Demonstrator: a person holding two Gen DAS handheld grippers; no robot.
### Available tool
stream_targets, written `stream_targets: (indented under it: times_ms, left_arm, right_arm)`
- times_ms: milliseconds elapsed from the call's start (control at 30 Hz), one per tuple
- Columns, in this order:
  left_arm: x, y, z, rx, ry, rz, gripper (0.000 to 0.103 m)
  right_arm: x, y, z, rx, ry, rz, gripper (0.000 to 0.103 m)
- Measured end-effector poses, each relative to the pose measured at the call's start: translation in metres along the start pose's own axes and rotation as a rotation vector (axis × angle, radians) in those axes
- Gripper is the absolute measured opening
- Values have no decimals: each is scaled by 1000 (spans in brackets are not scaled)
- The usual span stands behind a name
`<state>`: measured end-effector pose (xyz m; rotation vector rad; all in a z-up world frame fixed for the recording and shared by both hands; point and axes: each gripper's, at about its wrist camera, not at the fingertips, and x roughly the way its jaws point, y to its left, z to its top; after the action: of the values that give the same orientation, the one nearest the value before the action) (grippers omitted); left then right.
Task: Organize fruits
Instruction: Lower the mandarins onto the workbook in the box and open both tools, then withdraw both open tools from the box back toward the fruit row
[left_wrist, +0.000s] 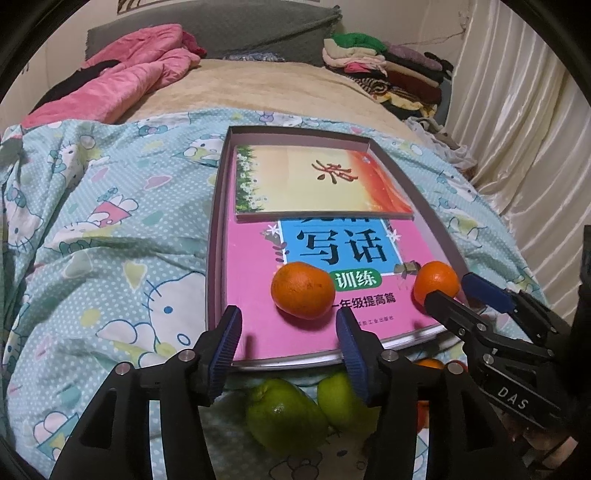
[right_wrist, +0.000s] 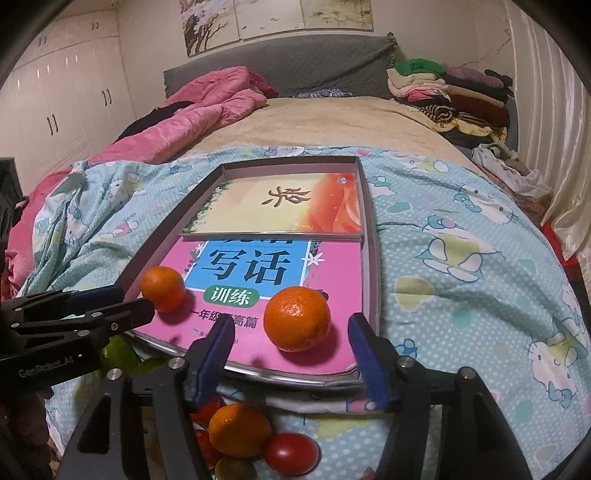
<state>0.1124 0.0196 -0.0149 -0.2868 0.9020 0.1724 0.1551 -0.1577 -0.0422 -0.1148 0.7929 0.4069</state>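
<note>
I have both grippers, left gripper (left_wrist: 288, 347) and right gripper (right_wrist: 291, 354), spread empty behind the mandarins (left_wrist: 303, 290) (right_wrist: 297, 318); I'd advance level, centre each fruit, then squeeze gently.

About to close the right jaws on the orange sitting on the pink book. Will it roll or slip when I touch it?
Probably rolls: the orange is round and rests free on the glossy pink book, which looks slightly sloped on the soft bedding. Its dimpled peel should grip the ribbed blue pads fairly well. It likely yields under hard squeezing, so close gently. The right gripper stands open, straddling it.
</note>
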Motion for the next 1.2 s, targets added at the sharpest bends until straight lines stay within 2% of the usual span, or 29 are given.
stream_targets:
  times_ms: [267, 400, 600, 800, 867, 1200]
  left_arm:
    - [-19, 7, 5, -17, -72, -5, 67]
    - [-27, 10, 6, -20, -99, -4, 72]
    - [-36, 16, 7, -34, -119, 5, 75]
    - [-42, 25, 4, -54, -111, 11, 78]
    - [-44, 26, 2, -53, -107, 13, 79]
    - [-56, 35, -3, -73, -116, 13, 79]
  right_arm:
    - [-8, -8, 2, 46, -30, 17, 65]
    - [-16, -10, 5, 61, -66, 16, 71]
    - [-27, -20, 10, 110, -113, 22, 73]
    - [-29, -21, 9, 108, -114, 26, 76]
    - [-32, -20, 9, 103, -121, 29, 80]
    - [-47, -21, 0, 113, -126, 29, 83]
